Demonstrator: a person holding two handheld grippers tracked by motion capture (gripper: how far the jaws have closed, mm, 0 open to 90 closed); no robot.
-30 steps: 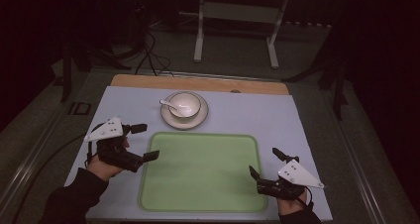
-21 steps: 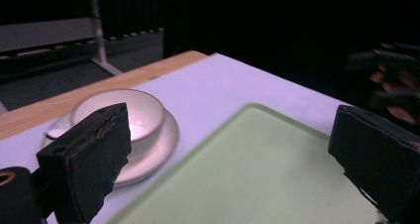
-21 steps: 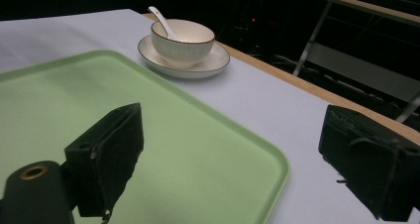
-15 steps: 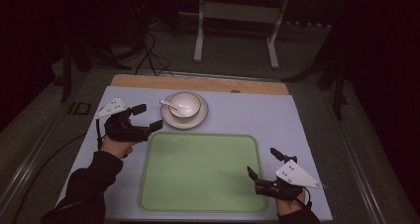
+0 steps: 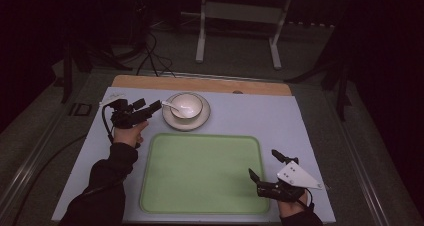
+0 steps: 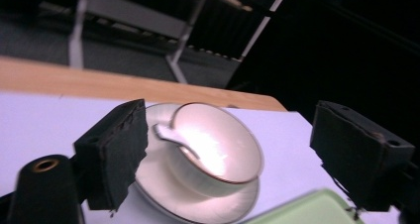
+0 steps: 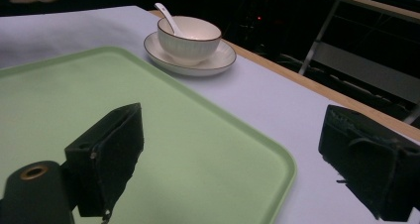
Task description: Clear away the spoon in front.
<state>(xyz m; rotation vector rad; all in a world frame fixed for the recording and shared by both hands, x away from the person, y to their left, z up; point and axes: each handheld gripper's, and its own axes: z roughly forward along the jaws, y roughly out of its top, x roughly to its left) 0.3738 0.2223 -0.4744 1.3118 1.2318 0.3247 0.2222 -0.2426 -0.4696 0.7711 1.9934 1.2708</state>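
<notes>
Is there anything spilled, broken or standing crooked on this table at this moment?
Nothing stands out. The bowl sits upright on its saucer, a spoon leaning inside it. The green tray lies flat and bare. No spill shows on the table.
</notes>
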